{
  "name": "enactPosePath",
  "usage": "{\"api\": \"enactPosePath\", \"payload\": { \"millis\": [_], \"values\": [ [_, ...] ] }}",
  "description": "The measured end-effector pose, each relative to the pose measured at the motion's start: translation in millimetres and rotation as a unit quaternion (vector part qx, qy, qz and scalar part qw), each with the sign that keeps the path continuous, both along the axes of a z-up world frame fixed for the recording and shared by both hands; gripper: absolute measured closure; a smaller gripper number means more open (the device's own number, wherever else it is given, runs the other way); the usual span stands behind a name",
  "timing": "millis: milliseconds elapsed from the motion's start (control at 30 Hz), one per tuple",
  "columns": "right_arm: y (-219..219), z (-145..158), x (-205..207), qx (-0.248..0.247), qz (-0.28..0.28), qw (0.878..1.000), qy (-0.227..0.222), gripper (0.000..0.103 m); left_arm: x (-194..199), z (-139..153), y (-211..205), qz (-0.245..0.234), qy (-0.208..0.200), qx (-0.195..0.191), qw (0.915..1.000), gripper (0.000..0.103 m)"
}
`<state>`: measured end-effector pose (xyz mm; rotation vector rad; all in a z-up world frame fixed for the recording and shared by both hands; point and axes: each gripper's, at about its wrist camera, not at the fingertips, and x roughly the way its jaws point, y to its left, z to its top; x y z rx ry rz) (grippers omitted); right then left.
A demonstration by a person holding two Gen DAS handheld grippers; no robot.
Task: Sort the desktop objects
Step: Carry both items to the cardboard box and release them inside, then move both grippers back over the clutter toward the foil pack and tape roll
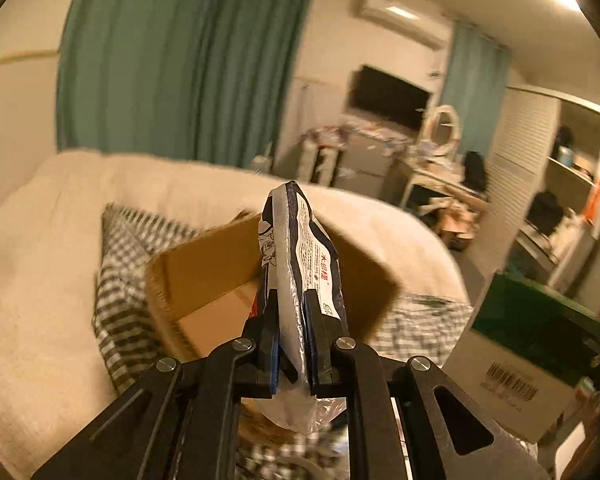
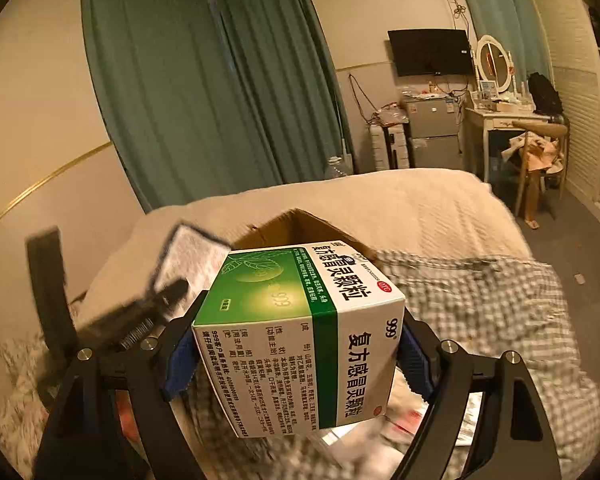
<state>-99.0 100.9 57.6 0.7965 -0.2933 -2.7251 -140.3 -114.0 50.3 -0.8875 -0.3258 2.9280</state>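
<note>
- In the left wrist view, the left gripper [image 1: 290, 312] has its fingers clamped on a flat white packet [image 1: 300, 248] with dark blue edging and red print; the packet stands upright on edge in the centre of the frame, its top reaching just above the middle.
- Behind the packet sits an open cardboard box [image 1: 204, 276], its brown inner walls showing, resting on a checked cloth [image 1: 120, 280] that lies on a cream-covered bed [image 1: 40, 260].
- At the lower right of that view, a green-and-white carton [image 1: 512, 352] with a barcode is partly visible.
- In the right wrist view, the right gripper [image 2: 300, 344] has its blue-padded fingers clamped on the two sides of a green-and-white medicine box [image 2: 300, 320] printed with "999" and Chinese text; the box fills the centre of the frame, tilted, held above the checked cloth [image 2: 480, 300].
- The cardboard box [image 2: 296, 224] shows just beyond the medicine box's upper edge, on the bed [image 2: 400, 200].
- At the left centre of this view, the left gripper [image 2: 168, 292] appears blurred, holding the white packet [image 2: 192, 256] beside the medicine box.
- Printed papers or packs lie blurred under the medicine box at the lower centre; what they are cannot be told.
- Teal curtains [image 2: 204, 88] fill the upper left of the right wrist view; a dark television [image 2: 430, 52] hangs on the wall at the upper right.
</note>
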Motion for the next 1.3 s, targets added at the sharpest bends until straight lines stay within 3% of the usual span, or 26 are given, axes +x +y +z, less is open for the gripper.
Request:
{"api": "enactPosePath", "payload": {
  "millis": [167, 367, 400, 433, 467, 500, 567, 600, 667, 733, 967, 1100, 1300],
  "values": [
    [-36.2, -37.3, -49.8, -0.016, -0.008, 1.000, -0.018, 0.021, -32.9, -39.2, -30.3, 0.027, -0.039, 0.029, 0.9985, 0.093],
    [-59.0, -57.8, -91.9, -0.029, -0.005, 0.999, -0.017, 0.019, -37.0, -60.0, -35.0, 0.008, -0.027, 0.027, 0.9993, 0.091],
    [-59.3, -58.2, -95.3, -0.032, -0.008, 0.999, -0.014, 0.017, -38.9, -59.2, -34.8, 0.006, -0.029, 0.025, 0.9992, 0.086],
    [-60.9, -57.3, -98.6, -0.036, -0.006, 0.999, -0.011, 0.005, -39.8, -60.3, -34.6, 0.008, -0.031, 0.022, 0.9993, 0.081],
    [-62.2, -56.3, -103.2, -0.033, -0.010, 0.999, -0.013, 0.000, -40.2, -58.8, -34.6, 0.013, -0.032, 0.019, 0.9992, 0.062],
    [-62.6, -54.5, -103.7, -0.028, -0.017, 0.999, -0.014, 0.001, -37.9, -56.9, -35.1, 0.025, -0.030, 0.017, 0.9991, 0.034],
    [-57.7, -47.9, -97.5, -0.026, -0.020, 0.999, -0.008, 0.001, -30.8, -52.7, -40.8, 0.052, -0.006, 0.023, 0.9984, 0.006],
    [-55.0, -45.0, -93.2, -0.029, -0.019, 0.999, -0.005, 0.000, -23.4, -49.1, -44.4, 0.065, 0.019, 0.033, 0.9972, 0.002],
    [-44.6, -39.7, -80.1, -0.034, -0.020, 0.999, -0.004, 0.000, -13.3, -42.8, -48.1, 0.065, 0.042, 0.049, 0.9958, 0.001],
    [-30.7, -32.7, -61.9, -0.029, -0.025, 0.999, -0.001, 0.000, -3.1, -38.7, -48.3, 0.061, 0.038, 0.054, 0.9959, 0.001],
    [44.8, -16.1, 17.4, 0.031, -0.077, 0.996, 0.013, 0.000, 39.9, -34.7, -21.9, 0.045, 0.020, 0.017, 0.9987, 0.000],
    [87.5, -29.2, 50.2, 0.063, -0.104, 0.993, -0.001, 0.000, 61.4, -43.7, -2.5, 0.028, 0.009, -0.006, 0.9996, 0.000],
    [132.3, -83.1, 79.8, 0.093, -0.116, 0.989, -0.008, 0.000, 82.2, -95.6, 26.3, -0.013, -0.089, -0.029, 0.9955, 0.000]
  ]
}}
